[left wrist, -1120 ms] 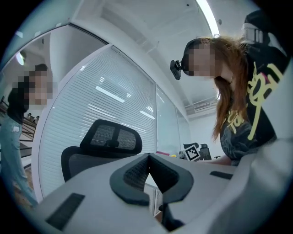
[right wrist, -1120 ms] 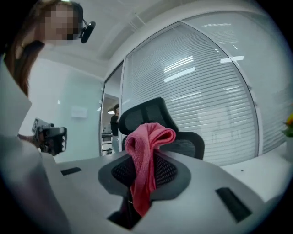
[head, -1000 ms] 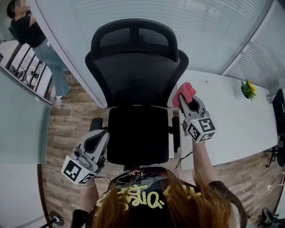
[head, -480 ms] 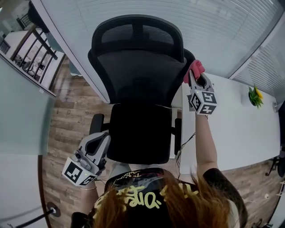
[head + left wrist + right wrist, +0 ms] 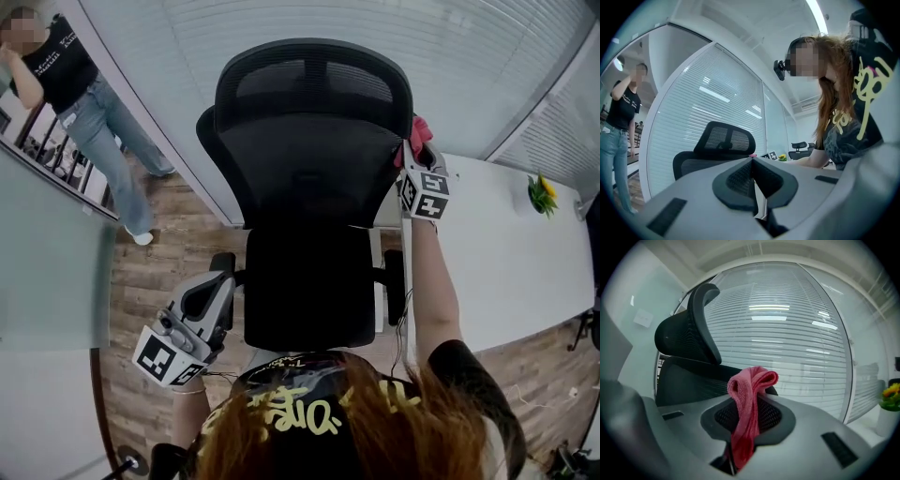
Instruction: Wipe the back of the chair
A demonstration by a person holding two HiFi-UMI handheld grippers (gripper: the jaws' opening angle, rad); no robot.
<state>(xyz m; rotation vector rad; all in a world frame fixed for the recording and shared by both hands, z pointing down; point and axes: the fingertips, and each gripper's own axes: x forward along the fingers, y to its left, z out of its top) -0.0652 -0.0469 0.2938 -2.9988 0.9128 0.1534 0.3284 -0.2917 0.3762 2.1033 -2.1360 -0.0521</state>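
Note:
A black mesh office chair (image 5: 309, 178) with a headrest (image 5: 314, 80) faces me in the head view. My right gripper (image 5: 418, 155) is raised at the right edge of the chair's back and is shut on a pink cloth (image 5: 419, 131). In the right gripper view the cloth (image 5: 749, 404) hangs folded between the jaws, with the chair back (image 5: 689, 376) just left of it. My left gripper (image 5: 214, 291) hangs low beside the seat's left side, jaws closed with nothing in them. The left gripper view shows the chair (image 5: 717, 150) from the side.
A white desk (image 5: 497, 253) stands right of the chair with a small yellow-flowered plant (image 5: 542, 195) on it. Glass walls with blinds (image 5: 309, 28) rise behind the chair. A person (image 5: 80, 103) stands beyond the glass at far left. Wood floor (image 5: 150, 281) lies under the chair.
My right gripper with the cloth has moved up along the chair's right edge from seat-back height to near the headrest base. The left gripper has barely moved. A person came into view at left.

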